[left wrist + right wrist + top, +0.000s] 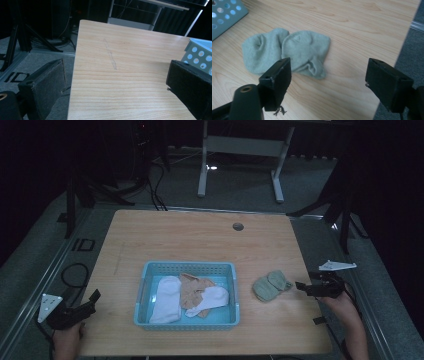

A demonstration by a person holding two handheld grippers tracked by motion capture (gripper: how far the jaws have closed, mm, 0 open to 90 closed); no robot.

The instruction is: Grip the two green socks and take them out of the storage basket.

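Green socks: a pair of grey-green ankle socks (272, 285) lies flat on the table (200, 240), side by side and touching, just right of the basket and near the table's right edge.
Sock axis: in the high view the pair's long axis runs from lower left to upper right; which end is toe and which is cuff I cannot tell from there. In the right gripper view the two socks (287, 52) lie next to each other, each with a puckered opening facing up.
Right gripper: it (306, 287) hovers at the right table edge, pointing left at the socks; its jaws stand wide apart with nothing between them, the socks just ahead (328, 77).
Left gripper: it (92, 297) rests at the front left corner, jaws apart and empty (116, 80).
Basket: a light-blue perforated basket (187, 266) sits mid-table, holding a white sock (167, 299), a tan sock (194, 287) and another white sock (212, 299).
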